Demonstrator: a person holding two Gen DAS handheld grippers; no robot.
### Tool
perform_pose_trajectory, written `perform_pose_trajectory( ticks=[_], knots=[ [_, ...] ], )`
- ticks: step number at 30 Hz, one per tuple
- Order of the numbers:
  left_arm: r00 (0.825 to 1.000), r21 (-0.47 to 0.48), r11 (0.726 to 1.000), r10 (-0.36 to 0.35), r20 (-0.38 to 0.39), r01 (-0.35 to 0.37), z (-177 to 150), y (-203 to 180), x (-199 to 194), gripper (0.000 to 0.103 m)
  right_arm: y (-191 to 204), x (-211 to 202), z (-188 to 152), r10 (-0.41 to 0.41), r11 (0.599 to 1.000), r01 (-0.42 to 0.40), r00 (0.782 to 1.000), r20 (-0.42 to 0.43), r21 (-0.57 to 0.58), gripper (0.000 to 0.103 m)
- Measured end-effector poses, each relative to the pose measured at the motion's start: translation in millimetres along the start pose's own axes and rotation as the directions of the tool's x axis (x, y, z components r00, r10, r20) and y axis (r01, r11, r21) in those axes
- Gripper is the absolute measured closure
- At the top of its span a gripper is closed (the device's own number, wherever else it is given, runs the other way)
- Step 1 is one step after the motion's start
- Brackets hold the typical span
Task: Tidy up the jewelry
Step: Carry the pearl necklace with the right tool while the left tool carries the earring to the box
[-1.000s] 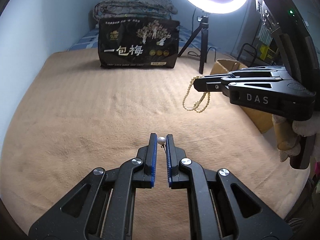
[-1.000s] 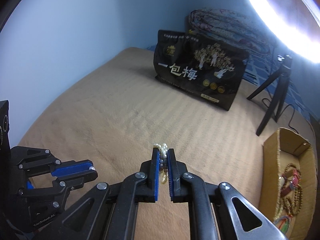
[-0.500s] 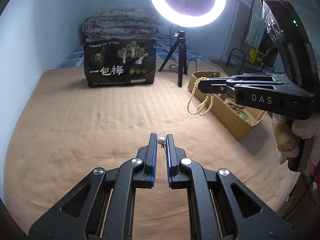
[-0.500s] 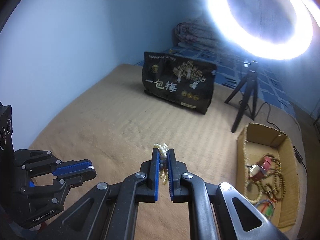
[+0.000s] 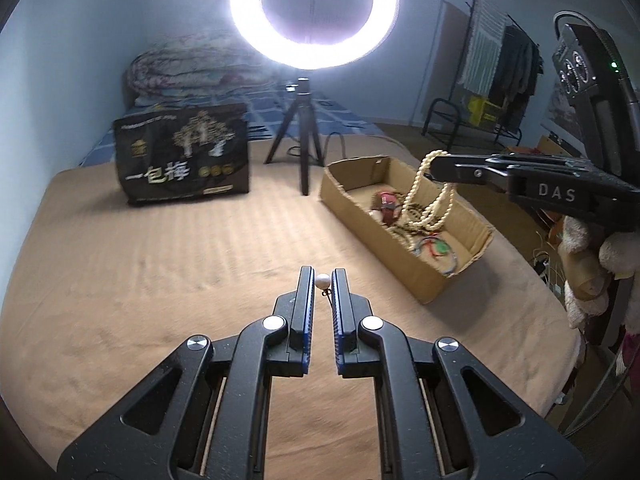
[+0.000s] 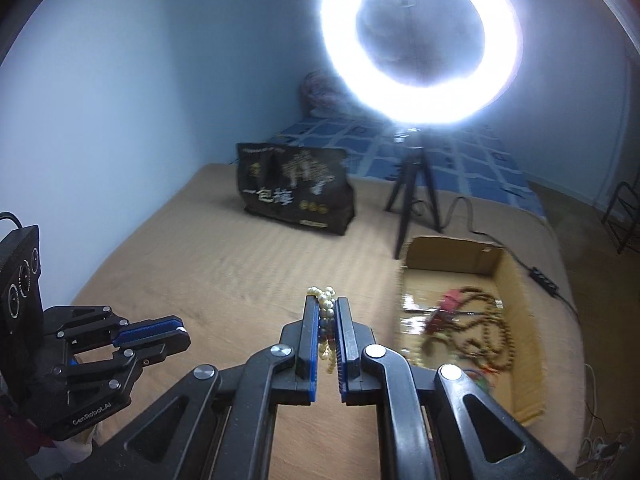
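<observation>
**Pearls Held Over the Box, One Bead Pinched Nearby**

The right gripper (image 6: 325, 300) was clamped narrow on a pearl necklace (image 6: 326, 312), the cream beads bunched between its blue pads and spilling out above the tips. From the left wrist view the same gripper (image 5: 434, 166) reached in from the right, and the necklace (image 5: 430, 204) hung from its tip in long loops in front of the box (image 5: 436, 280); whether the lowest loops touched what lay inside I could not tell.

The left gripper (image 5: 322, 276) was likewise pinched nearly closed, holding a small earring (image 5: 322, 281) by a single white pearl at the very tips, with a thin dark wire hanging down between the pads. It hung above the tan blanket (image 5: 160, 260), to the near left of the box. From the right wrist view it (image 6: 182, 330) showed at the far left edge, low and apart from the right one.

The box was open cardboard, lying on the blanket to the right. Inside were brown bead strings (image 6: 486, 328), a red piece (image 6: 450, 300) and a coloured bangle (image 5: 436, 250).

Farther back stood a black bag (image 5: 182, 154) with white characters, and to its right a tripod (image 5: 300, 136) carrying a lit ring light (image 5: 314, 12). Behind them lay a folded quilt (image 5: 192, 68) on blue checked bedding. A clothes rack (image 5: 500, 68) stood far right.
</observation>
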State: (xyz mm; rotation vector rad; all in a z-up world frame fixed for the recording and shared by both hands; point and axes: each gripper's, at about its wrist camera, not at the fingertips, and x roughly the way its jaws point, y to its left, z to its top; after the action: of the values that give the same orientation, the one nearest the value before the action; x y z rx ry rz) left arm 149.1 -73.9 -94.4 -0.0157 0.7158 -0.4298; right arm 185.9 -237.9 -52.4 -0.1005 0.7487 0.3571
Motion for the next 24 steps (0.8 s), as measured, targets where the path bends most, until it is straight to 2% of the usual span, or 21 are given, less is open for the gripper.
perform_pose_trajectory(
  ticks=[12,24],
  knots=[
    [0.998,0.022,0.998,-0.055,-0.01,0.055,32.7,-36.4,45.2,0.097,-77.9,-30.1,-18.1,-0.107,0.991,0.107,0.994,0.005,0.075,0.098],
    [0.997,0.017,0.997,-0.069,-0.026,0.07,61.3,-59.1,100.5,0.097,-115.5,-22.0,-35.6,-0.132,0.985,0.133,0.991,-0.018,0.112,0.098]
  ],
)
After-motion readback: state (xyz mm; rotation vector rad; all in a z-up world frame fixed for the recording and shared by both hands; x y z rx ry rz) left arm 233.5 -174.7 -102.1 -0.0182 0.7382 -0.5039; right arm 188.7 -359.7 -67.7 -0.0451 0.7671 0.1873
